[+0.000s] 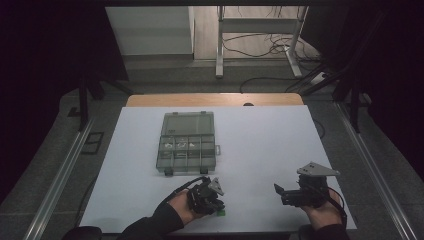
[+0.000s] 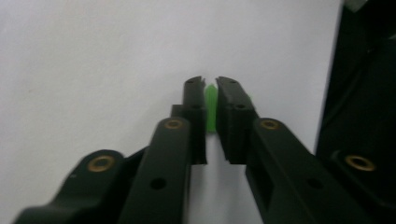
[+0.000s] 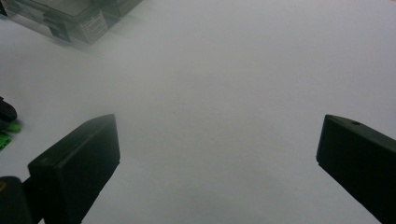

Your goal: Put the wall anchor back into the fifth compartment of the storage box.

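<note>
Green piece [image 2: 211,108], small and narrow, is sitting between the two black jaws of my left gripper [image 2: 210,84] in the left gripper view, and I am reading the jaws as clenched on it, both pads pressing its sides. The piece is lying against the white table sheet [image 2: 93,60] near the front edge of the table. In the high view the same green piece [image 1: 220,213] is showing as a small speck just under the left gripper [image 1: 216,204], which my left hand [image 1: 182,207] is holding low over the sheet.

Moving rightward and farther back, a clear compartment box [image 1: 187,143] is standing open on the white sheet [image 1: 260,150], its lid lying flat behind the tray. Several of its compartments are holding small pale items that I cannot identify. The box is well apart from both grippers.

At the right side, my right hand [image 1: 320,212] is holding the right gripper [image 1: 281,192] above the sheet, pointing toward the left gripper. In the right gripper view its jaws are standing wide apart, released, with bare white sheet [image 3: 224,93] between them. A corner of the box [image 3: 70,18] is appearing at the upper left of that view, and a bit of green [image 3: 9,133] at the left edge.
</note>
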